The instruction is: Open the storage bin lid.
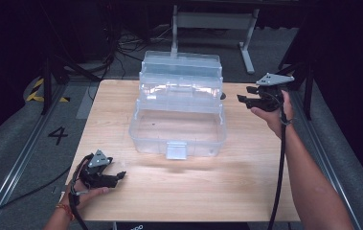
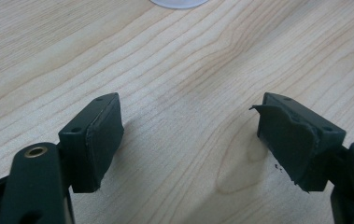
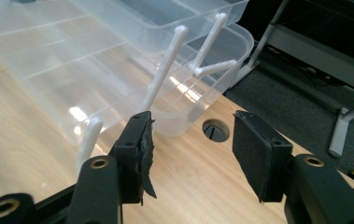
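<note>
Plainly, the clear plastic cantilever organizer box (image 1: 179,108) stands open just left of my right gripper (image 1: 247,99), its trays stepped back above the base tub. I judge it light, stiff, slick-walled and brittle, likely to skate on the wooden table (image 1: 193,191). Its thin white hinge arms (image 3: 163,74), just ahead of my right jaws, look the best hold. Both grippers hang open and empty, with my left gripper (image 1: 117,176) well short of the box.

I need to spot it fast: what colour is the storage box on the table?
The storage box is clear, colourless plastic with whitish hinge arms; the right gripper view shows it best.
</note>
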`<act>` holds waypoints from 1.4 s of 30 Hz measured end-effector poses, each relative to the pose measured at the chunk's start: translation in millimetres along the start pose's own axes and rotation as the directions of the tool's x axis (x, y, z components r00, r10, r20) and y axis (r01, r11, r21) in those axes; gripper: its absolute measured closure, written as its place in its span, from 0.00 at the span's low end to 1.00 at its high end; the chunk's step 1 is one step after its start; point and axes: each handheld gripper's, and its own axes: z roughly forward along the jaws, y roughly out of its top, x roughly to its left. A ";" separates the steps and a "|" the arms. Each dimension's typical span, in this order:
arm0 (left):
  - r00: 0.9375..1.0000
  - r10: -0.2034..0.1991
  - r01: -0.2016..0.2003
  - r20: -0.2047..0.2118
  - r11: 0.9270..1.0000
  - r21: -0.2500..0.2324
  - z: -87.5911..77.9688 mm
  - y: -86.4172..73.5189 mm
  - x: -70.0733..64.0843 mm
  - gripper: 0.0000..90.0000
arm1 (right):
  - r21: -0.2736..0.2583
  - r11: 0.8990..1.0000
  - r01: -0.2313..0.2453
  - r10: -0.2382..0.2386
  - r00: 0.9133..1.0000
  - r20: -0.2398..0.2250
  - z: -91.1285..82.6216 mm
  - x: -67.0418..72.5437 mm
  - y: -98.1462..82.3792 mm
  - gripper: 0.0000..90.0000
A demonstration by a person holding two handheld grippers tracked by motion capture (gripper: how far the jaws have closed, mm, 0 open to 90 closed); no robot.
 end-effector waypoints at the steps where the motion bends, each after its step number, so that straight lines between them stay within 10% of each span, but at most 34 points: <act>1: 1.000 -0.001 0.001 0.001 1.000 0.000 0.1 0.0 -0.1 0.25 | 0.005 1.000 0.009 -0.009 1.000 0.000 -1.8 1.7 -2.0 0.53; 26: 1.000 -0.005 0.005 -0.002 1.000 0.000 0.1 0.0 -0.5 0.25 | 0.111 0.991 0.079 -0.074 0.996 -0.052 -32.4 39.3 -79.1 0.39; 42: 1.000 -0.001 0.001 -0.001 1.000 0.000 0.2 0.1 -0.2 0.25 | 0.180 0.984 0.003 0.007 0.998 -0.055 -46.0 57.3 -158.4 0.35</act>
